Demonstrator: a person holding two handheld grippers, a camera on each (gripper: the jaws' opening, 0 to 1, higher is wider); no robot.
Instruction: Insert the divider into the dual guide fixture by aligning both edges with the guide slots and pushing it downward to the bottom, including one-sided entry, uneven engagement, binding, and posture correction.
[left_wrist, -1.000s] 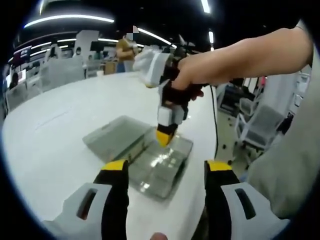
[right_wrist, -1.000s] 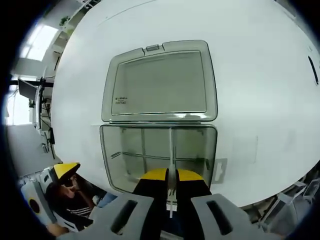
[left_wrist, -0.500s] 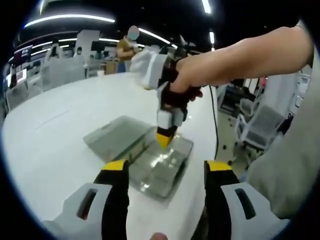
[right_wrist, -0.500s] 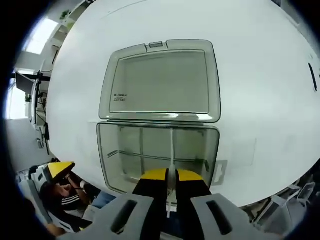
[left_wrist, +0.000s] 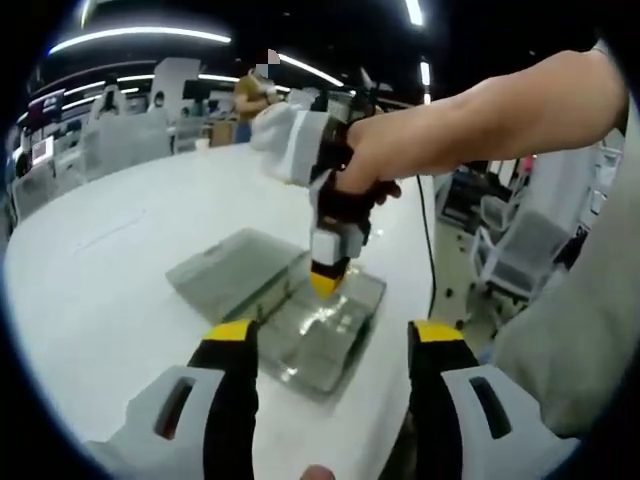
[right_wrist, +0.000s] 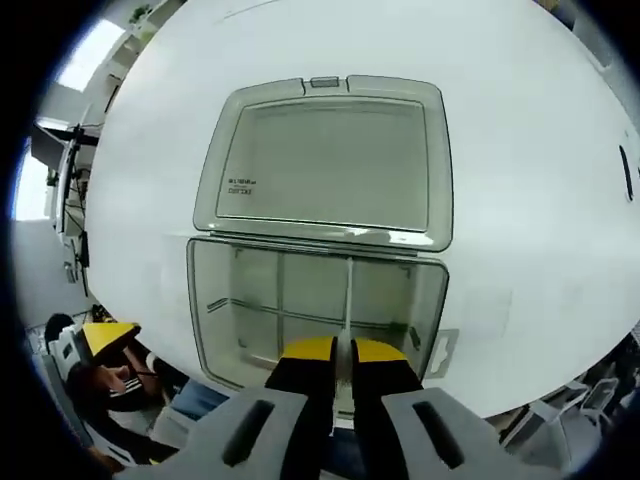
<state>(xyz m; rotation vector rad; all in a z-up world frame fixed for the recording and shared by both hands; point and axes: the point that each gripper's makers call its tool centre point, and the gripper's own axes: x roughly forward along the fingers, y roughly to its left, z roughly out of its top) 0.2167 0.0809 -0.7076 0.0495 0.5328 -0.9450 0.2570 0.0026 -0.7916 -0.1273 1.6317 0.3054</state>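
The right gripper view looks steeply down from close above the open clear box on the white table. The left gripper view looks across the table from farther back, sharing that box and catching the right gripper over it.

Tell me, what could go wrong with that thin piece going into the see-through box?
The right gripper is pinching the divider at its near end, so the far end might tip and jam in its slot. Nothing holds the clear box; the left gripper hangs open, so a hard push could slide it.
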